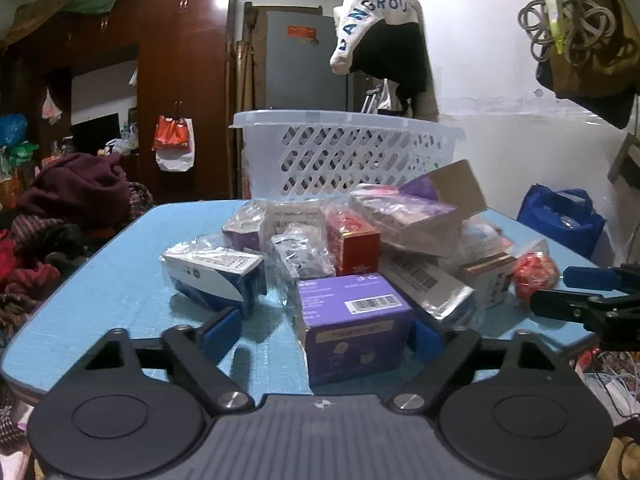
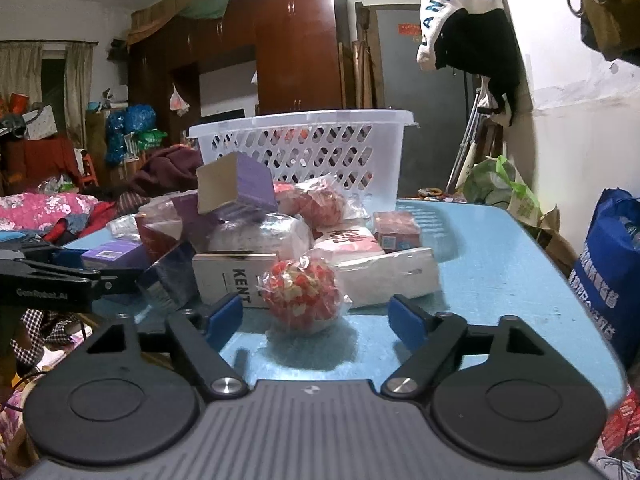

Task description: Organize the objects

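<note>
Cluttered home bedroom: tall wooden wardrobe [image 2: 296, 40], heaped clothes [image 1: 76, 196], curtained window [image 2: 60, 80], garments hung on wall [image 2: 472, 20].

Dark wood wardrobe [image 2: 296, 44] along back wall, bundles piled on top. White cloth bag [image 1: 374, 20] with blue lettering (partly legible) hangs high by the wall. Blue shopping bag [image 2: 612, 276] right of table. Heaped clothes [image 1: 60, 216] at left. Grey door [image 1: 304, 64] behind.

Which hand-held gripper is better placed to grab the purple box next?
Left. The left hand-held gripper is open with the purple box already between its fingers; the right hand-held gripper faces the red wrapped ball instead.
</note>
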The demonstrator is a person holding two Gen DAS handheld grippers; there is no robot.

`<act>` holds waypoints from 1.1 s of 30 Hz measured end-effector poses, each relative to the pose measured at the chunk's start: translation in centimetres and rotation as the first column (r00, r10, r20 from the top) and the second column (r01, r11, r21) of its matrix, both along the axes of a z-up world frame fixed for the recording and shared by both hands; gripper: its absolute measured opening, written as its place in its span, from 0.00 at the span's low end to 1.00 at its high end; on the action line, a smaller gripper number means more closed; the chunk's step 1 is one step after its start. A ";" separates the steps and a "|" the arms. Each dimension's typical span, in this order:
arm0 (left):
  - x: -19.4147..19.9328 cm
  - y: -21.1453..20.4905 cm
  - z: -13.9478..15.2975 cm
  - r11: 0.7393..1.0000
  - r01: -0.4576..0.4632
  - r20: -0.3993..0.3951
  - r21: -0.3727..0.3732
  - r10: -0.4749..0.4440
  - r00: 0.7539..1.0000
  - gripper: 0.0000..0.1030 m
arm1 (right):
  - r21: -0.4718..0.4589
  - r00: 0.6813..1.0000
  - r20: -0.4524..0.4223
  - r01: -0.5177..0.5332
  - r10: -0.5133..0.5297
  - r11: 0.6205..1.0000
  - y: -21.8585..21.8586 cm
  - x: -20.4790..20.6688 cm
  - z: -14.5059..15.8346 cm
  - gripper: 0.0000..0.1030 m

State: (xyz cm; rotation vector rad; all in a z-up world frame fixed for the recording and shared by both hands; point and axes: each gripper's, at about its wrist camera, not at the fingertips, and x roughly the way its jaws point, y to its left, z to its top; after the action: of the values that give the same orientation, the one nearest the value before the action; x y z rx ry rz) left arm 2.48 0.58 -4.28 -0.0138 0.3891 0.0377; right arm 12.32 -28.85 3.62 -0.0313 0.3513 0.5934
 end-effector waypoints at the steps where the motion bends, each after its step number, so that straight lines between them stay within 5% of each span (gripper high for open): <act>1: 0.1 0.1 -0.2 1.000 0.006 -0.004 -0.006 -0.006 1.000 0.77 | 0.004 1.000 -0.003 -0.006 0.006 1.000 0.1 0.1 -0.1 0.70; 3: 0.1 0.0 -0.3 1.000 0.013 0.003 -0.003 -0.013 1.000 0.71 | -0.004 1.000 -0.013 -0.012 0.012 1.000 0.1 0.3 -0.3 0.58; 4: -0.1 0.0 -0.3 1.000 0.023 0.006 -0.005 -0.023 1.000 0.60 | -0.008 1.000 -0.019 -0.016 0.016 1.000 0.1 0.3 -0.4 0.52; 14: -2.3 1.2 1.0 0.995 0.074 0.078 -0.060 -0.069 0.995 0.58 | 0.035 0.999 -0.012 -0.032 0.033 0.999 -1.5 -1.4 0.9 0.49; 20: -2.2 2.4 4.6 0.996 0.070 0.157 -0.055 -0.060 0.986 0.58 | 0.050 0.997 0.062 -0.045 0.042 0.998 -1.3 -1.3 4.6 0.49; 26: 6.4 3.5 11.5 0.988 0.136 0.117 -0.069 -0.128 0.985 0.59 | -0.010 0.980 0.195 -0.027 0.029 1.000 2.9 5.0 12.7 0.49; 30: 16.1 4.1 14.8 0.984 0.131 -0.010 -0.119 -0.133 0.991 0.59 | -0.067 0.998 0.052 -0.026 0.030 0.997 7.3 14.1 16.5 0.49; 33: 21.2 5.1 15.2 0.984 0.075 -0.102 -0.162 -0.092 0.991 0.58 | -0.151 0.999 -0.038 -0.016 0.010 0.988 10.2 19.0 16.5 0.49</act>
State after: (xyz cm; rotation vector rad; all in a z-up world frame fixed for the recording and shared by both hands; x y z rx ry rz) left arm 23.65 5.70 10.95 -0.1527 0.5007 -0.0761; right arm 31.28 -18.67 20.11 -0.1691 0.4317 0.5798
